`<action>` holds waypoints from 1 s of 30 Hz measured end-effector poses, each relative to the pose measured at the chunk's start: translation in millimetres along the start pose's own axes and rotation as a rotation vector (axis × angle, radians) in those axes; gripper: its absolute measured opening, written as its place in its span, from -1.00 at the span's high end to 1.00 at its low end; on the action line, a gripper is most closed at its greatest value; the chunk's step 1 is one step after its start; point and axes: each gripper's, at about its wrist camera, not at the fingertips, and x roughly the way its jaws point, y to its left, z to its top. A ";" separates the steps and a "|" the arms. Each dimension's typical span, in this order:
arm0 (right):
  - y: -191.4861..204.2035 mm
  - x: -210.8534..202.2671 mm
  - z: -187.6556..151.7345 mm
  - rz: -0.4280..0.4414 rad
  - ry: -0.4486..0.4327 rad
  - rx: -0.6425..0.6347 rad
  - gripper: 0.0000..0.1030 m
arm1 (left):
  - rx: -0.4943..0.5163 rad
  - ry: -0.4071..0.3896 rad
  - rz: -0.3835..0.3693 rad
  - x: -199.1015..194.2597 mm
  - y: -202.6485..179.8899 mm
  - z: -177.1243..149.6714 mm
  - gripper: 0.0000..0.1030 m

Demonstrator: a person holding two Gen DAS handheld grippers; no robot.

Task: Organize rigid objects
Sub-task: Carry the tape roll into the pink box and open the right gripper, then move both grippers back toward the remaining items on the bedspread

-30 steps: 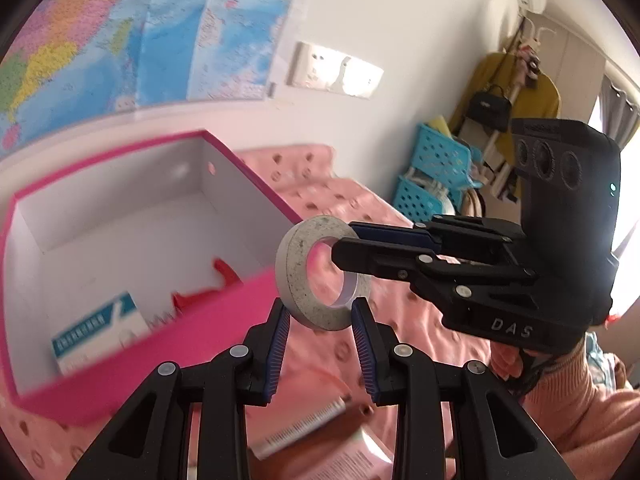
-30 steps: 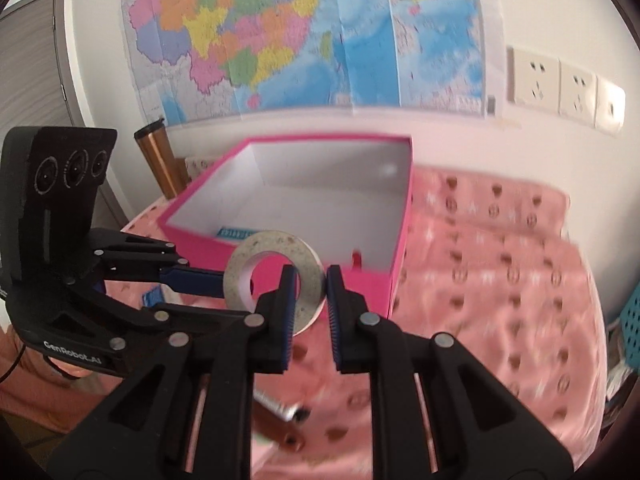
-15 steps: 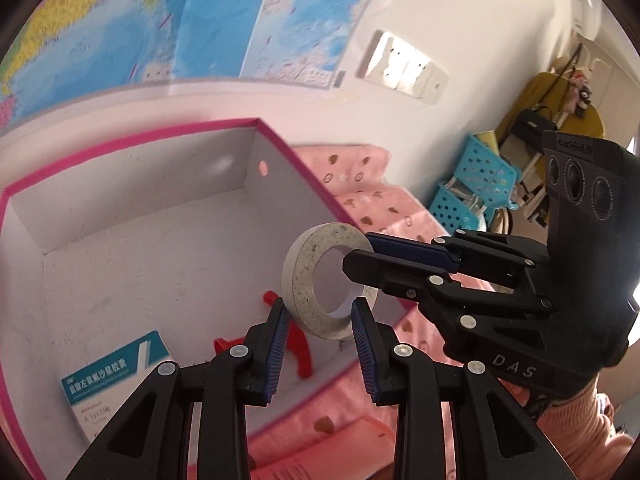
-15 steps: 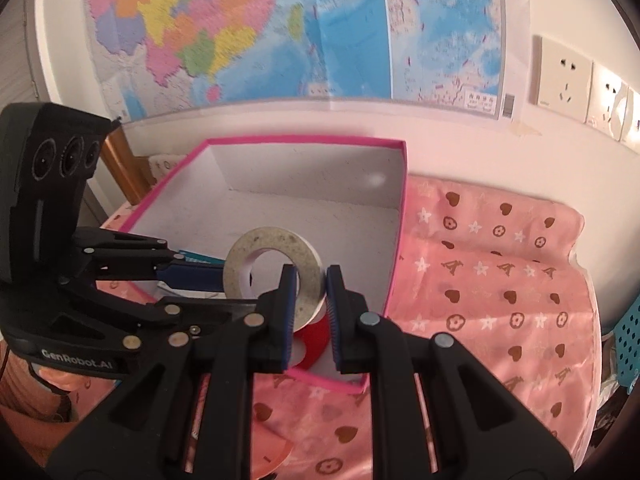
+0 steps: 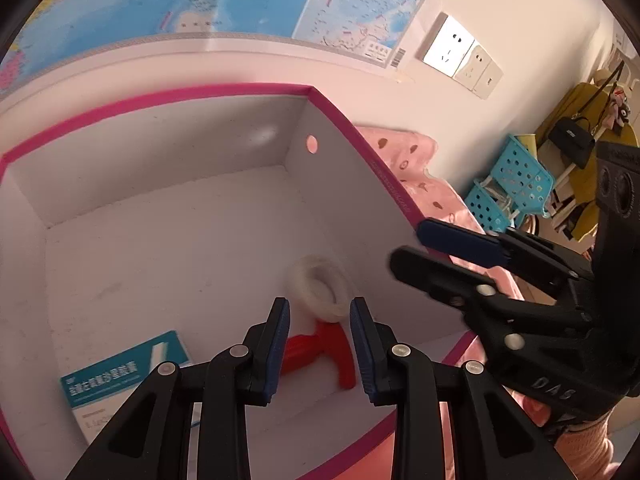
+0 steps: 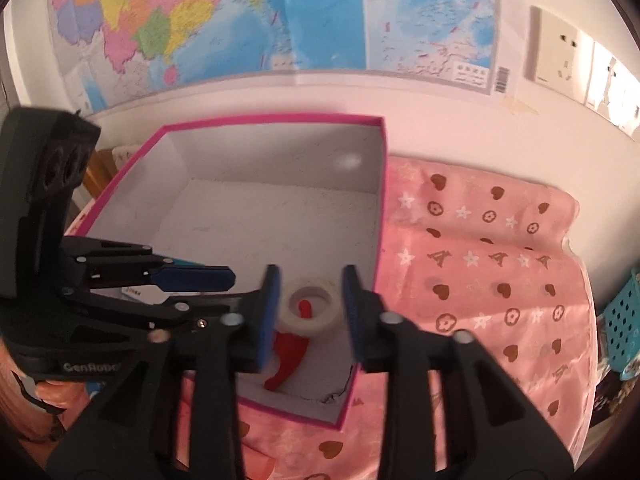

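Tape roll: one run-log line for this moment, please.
tape roll: inside pink box, on red clip | right gripper: open | left gripper: open

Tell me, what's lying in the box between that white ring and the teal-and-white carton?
The red clamp lies between the white ring and the teal carton, partly under the ring; the left wrist view shows it.

A home bedroom: beside the wall map [image 6: 256, 20] hang sockets [image 5: 460, 54], a handbag [image 5: 570, 140] and a yellow coat [image 5: 588, 184].
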 end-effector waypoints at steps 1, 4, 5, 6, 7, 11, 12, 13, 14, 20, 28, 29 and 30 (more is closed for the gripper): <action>-0.2 -2.5 -1.3 0.002 -0.009 0.002 0.26 | 0.000 -0.009 0.005 -2.5 1.4 -1.1 0.41; 0.7 -11.3 -6.9 0.014 -0.029 0.001 0.26 | 0.007 -0.042 0.011 -13.7 2.7 -6.1 0.41; 1.0 -15.4 -9.1 0.019 -0.036 0.003 0.26 | 0.014 -0.060 0.007 -19.7 2.2 -9.6 0.41; 1.7 -19.8 -11.2 0.027 -0.045 0.005 0.26 | 0.019 -0.070 0.005 -24.0 1.8 -11.1 0.41; 1.3 -25.9 -14.3 0.040 -0.058 0.007 0.26 | 0.028 -0.088 0.003 -30.6 0.5 -14.0 0.41; 3.8 -50.9 -26.4 0.079 -0.115 0.001 0.25 | 0.066 -0.160 -0.036 -59.1 -7.0 -27.9 0.31; 4.0 -56.7 -29.2 0.085 -0.127 -0.001 0.25 | 0.071 -0.176 -0.049 -67.6 -7.6 -33.3 0.29; 4.8 -63.7 -33.7 0.089 -0.142 -0.001 0.24 | 0.074 -0.184 -0.050 -72.4 -7.7 -36.8 0.29; 5.7 -71.6 -38.9 0.101 -0.159 -0.003 0.22 | 0.084 -0.192 -0.053 -78.1 -9.1 -41.8 0.28; 7.5 -93.0 -72.5 0.152 -0.174 0.022 0.09 | 0.133 -0.221 -0.024 -98.8 -16.5 -73.2 0.26; 7.1 -74.1 -124.4 0.188 -0.064 0.103 0.09 | 0.147 -0.207 0.016 -108.6 -11.8 -118.0 0.22; 6.3 -70.1 -131.3 0.195 -0.049 0.122 0.09 | 0.148 -0.201 0.031 -107.2 -11.0 -122.5 0.19; 5.7 -66.9 -135.8 0.202 -0.036 0.133 0.09 | 0.146 -0.198 0.041 -106.0 -10.4 -125.8 0.17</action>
